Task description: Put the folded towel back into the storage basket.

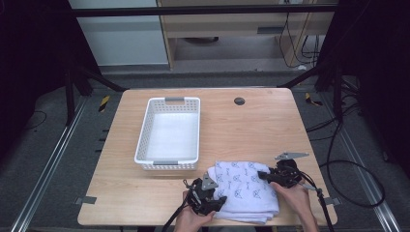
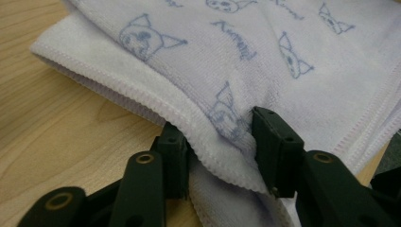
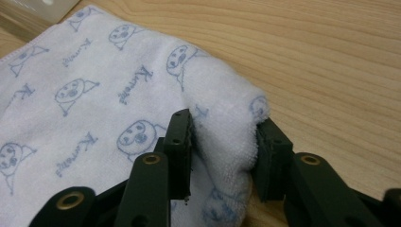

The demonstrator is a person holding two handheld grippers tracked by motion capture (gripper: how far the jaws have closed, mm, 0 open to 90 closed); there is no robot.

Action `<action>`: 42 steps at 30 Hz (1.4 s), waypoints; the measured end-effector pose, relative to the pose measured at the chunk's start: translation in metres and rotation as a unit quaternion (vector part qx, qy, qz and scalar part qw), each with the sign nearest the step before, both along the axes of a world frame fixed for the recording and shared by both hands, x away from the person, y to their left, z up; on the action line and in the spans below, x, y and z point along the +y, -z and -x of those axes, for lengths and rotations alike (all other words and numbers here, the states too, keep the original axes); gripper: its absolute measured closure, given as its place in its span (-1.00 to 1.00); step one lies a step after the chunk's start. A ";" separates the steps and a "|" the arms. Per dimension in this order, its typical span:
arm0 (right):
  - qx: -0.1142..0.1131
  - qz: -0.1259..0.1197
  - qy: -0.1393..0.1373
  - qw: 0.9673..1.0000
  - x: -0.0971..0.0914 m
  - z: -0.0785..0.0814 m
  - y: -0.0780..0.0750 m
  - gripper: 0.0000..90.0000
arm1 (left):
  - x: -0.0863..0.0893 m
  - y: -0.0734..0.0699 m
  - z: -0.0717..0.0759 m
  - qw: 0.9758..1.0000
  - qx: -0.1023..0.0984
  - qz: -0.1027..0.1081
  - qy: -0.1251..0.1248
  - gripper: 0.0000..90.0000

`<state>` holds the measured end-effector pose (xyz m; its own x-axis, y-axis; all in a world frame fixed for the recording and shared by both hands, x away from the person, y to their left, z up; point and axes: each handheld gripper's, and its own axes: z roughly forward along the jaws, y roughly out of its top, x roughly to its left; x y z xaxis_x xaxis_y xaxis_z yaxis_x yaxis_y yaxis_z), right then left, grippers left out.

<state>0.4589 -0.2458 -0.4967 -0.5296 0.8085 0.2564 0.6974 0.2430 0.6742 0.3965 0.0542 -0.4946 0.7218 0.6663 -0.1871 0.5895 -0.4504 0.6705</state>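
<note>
A folded white towel (image 1: 245, 192) printed with blue cat faces lies on the wooden table (image 1: 251, 128) at about 5 o'clock, near the front edge. The left gripper (image 1: 212, 200) sits at the towel's 8 o'clock corner, its jaws clamped on a bunched fold of the hem (image 2: 222, 142). The right gripper (image 1: 265, 176) sits at the towel's 2 o'clock edge, its jaws pinching a raised fold (image 3: 227, 137). An empty white plastic basket (image 1: 143, 140) stands just beyond the towel at 11 o'clock.

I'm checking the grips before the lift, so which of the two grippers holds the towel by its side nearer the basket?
The left gripper, pinching the towel on the white basket's side; the right gripper grips the opposite side.
</note>
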 end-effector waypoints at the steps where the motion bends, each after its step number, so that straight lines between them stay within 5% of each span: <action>1: 0.003 -0.005 0.000 1.000 0.000 0.000 0.000 0.44 | 0.000 0.000 0.000 1.000 0.002 0.000 0.003 0.34; 9: 0.003 0.004 0.000 1.000 0.002 -0.001 -0.003 0.49 | -0.001 -0.002 0.003 1.000 -0.011 -0.004 0.012 0.55; 14: 0.004 0.000 0.000 1.000 0.003 0.001 -0.006 0.50 | 0.003 -0.003 0.002 1.000 -0.008 0.012 0.015 0.61; 42: -0.043 -0.022 -0.005 0.999 0.006 0.017 -0.042 0.51 | 0.013 -0.033 0.012 0.998 -0.045 0.042 0.022 0.64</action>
<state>0.4414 -0.2397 -0.4546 -0.5590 0.7923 0.2445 0.6337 0.2180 0.7422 0.3844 0.0674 -0.4613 0.7664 0.6182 -0.1744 0.5066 -0.4149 0.7558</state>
